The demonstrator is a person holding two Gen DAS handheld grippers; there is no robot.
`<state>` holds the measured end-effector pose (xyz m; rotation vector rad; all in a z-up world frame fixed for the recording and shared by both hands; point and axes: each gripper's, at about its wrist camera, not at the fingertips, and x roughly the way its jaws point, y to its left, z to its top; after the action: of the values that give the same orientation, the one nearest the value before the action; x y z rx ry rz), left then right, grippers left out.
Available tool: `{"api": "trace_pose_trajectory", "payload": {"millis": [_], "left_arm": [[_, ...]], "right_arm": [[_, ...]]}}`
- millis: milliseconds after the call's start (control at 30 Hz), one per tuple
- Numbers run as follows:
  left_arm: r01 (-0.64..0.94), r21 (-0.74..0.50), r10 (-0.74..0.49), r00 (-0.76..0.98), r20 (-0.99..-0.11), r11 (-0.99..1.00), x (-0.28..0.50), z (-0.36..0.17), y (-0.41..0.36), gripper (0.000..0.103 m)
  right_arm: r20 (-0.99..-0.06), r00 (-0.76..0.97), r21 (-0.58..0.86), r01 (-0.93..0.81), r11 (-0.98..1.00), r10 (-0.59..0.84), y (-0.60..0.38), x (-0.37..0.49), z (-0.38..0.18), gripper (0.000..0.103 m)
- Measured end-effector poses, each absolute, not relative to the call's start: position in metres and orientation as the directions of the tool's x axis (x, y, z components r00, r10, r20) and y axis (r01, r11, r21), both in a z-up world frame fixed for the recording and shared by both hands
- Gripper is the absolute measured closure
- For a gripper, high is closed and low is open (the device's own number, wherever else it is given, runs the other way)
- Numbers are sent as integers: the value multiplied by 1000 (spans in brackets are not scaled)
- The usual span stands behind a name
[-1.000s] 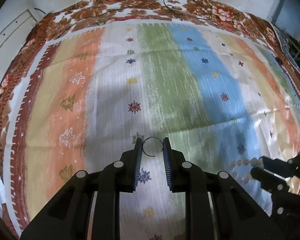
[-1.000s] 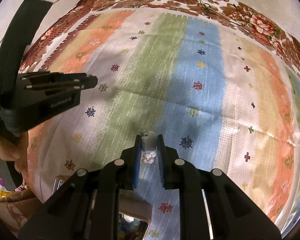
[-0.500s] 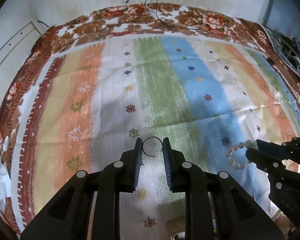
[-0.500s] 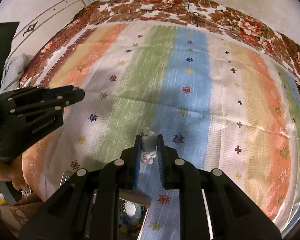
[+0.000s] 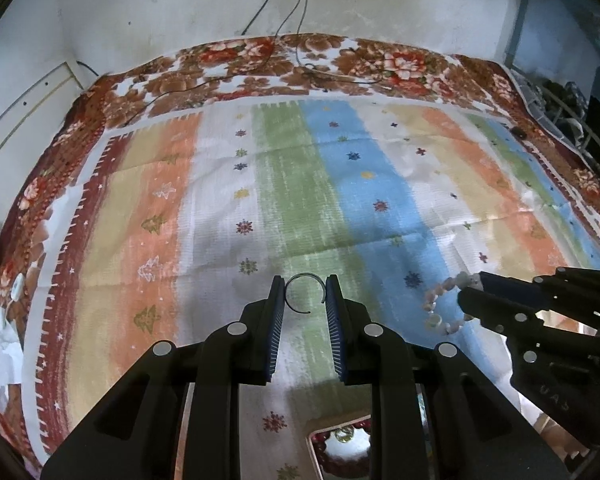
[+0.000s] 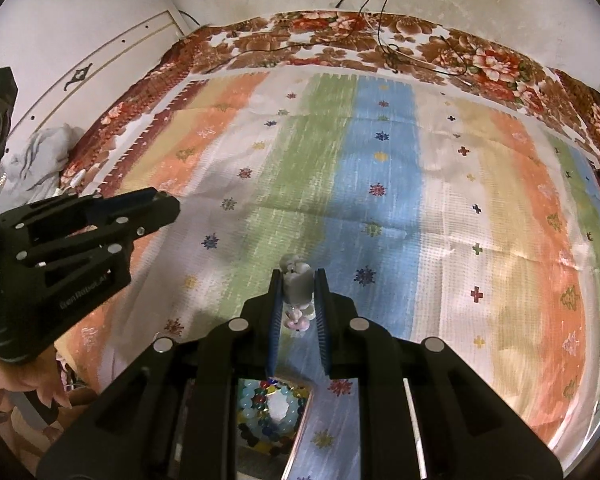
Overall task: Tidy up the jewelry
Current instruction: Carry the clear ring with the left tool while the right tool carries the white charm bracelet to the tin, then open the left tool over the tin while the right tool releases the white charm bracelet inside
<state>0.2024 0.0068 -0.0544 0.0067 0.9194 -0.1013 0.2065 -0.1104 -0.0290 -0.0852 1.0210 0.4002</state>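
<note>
1. Striped cloth (image 5: pixel 340 184) in orange, green, blue and white covers a bed with a brown floral border, set against a stained white wall with dangling cables.

2. Left gripper (image 5: pixel 305 300) stands nearly closed, its ribbed pads pinching a thin open wire ring (image 5: pixel 304 290). The ring's gap faces about 5 o'clock in the left wrist view, and its arc spans pad to pad.

3. Right gripper (image 6: pixel 298 300) is closed almost fully on a pale bead bracelet (image 5: pixel 440 308). In its own view only a grey-white lump and a pink bead show between the pads, at 12 o'clock from the wrist.

4. Jewelry box (image 6: pixel 276 420), filled with coloured beads and edged in a copper rim, lies at 6 o'clock, under the right gripper's fingers and toward the person. Both held pieces sit beyond it, so the coming move probably turns on drawing a gripper back and down over the box. I judge the right hand nearer, since the box sits straight beneath it.

5. From the left wrist, the bracelet's full loop hangs at 3 o'clock off the right gripper's tip, which the right wrist view hides. That view shows the box's contents clearly; the left wrist view catches only a rim corner at 6 o'clock.

6. A hand (image 6: pixel 28 384) holds the left gripper at 8 o'clock in the right wrist view.
</note>
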Motion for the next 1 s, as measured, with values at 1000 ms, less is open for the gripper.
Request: {"api": "trace_pose_trajectory", "payload": {"millis": [1000], "left_arm": [[153, -29, -123, 655, -746, 988, 105, -34, -14, 83]], "right_arm": [[-822, 456, 121, -444, 888, 340, -111, 119, -6, 86]]}}
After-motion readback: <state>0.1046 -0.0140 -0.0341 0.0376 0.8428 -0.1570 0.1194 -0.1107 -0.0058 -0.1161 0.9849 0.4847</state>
